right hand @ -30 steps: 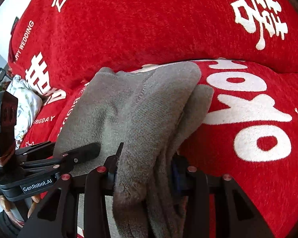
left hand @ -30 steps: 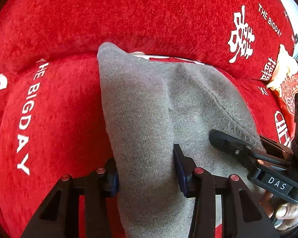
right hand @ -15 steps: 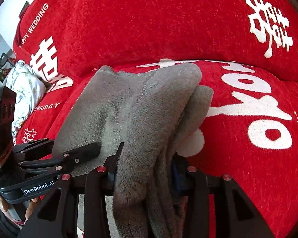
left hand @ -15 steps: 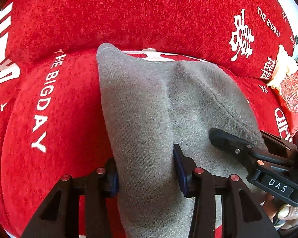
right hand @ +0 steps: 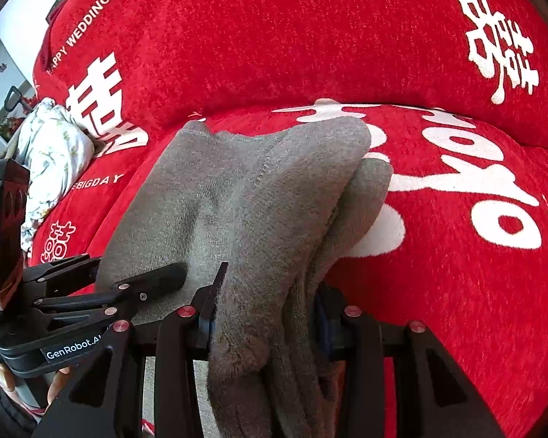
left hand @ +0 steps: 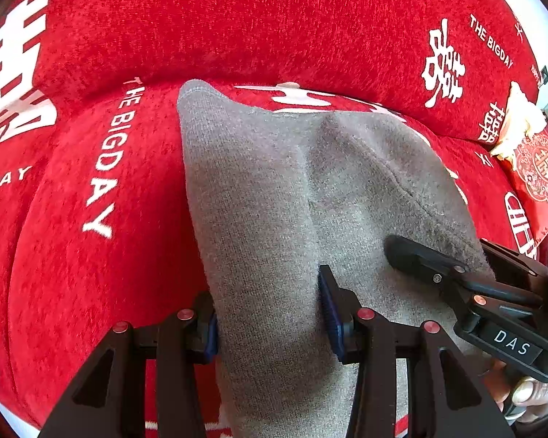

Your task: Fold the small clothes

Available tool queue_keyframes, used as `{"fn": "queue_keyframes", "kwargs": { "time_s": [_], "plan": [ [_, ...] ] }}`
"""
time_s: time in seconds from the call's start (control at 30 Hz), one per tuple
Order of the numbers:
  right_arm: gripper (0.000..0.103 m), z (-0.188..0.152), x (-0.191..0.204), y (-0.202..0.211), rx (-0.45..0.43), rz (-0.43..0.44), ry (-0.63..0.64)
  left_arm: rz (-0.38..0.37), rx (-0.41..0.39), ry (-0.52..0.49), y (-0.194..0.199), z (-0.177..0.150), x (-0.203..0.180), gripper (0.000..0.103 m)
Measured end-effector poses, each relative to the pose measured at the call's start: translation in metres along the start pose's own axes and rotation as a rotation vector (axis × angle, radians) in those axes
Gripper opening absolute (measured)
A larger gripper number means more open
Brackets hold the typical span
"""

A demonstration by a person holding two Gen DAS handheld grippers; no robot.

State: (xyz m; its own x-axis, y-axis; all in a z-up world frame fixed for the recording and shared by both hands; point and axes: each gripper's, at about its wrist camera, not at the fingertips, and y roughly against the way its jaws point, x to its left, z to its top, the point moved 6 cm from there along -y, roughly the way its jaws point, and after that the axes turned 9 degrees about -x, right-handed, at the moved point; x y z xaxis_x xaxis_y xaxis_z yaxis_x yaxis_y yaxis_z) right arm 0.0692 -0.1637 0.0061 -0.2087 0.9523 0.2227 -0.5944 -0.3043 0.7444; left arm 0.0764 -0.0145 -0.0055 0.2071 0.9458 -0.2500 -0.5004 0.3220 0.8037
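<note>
Both the left gripper [left hand: 270,306] and right gripper [right hand: 266,314] are clamped on the grey knitted garment's [left hand: 274,189] near edge, mid-fold; next, carry it forward onto the far edge.

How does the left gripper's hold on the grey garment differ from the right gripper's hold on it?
The left gripper clamps a smooth, fairly flat part of the grey garment; the right gripper clamps a thicker bunch of several folded layers. The cloth ahead of the left gripper ends in a sharp corner; ahead of the right gripper it ends in rounded folds. Both are shut on the same garment over the red sofa cover.
</note>
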Motion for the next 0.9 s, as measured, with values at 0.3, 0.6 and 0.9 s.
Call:
{"fn": "queue_keyframes", "kwargs": {
  "time_s": [0.3,0.6,0.9],
  "plan": [
    [0.043,-0.020,0.020,0.018,-0.027,0.014,0.007,0.016,-0.029,-0.021,0.024,-0.023,0.004,0.046],
    [0.043,-0.042,0.034,0.037,-0.053,0.024,0.012,0.035,-0.052,-0.040,0.044,-0.047,0.003,0.046],
    [0.043,-0.063,0.039,0.047,-0.073,0.034,-0.001,0.054,-0.062,-0.067,0.055,-0.068,0.000,0.046]
  ]
}}
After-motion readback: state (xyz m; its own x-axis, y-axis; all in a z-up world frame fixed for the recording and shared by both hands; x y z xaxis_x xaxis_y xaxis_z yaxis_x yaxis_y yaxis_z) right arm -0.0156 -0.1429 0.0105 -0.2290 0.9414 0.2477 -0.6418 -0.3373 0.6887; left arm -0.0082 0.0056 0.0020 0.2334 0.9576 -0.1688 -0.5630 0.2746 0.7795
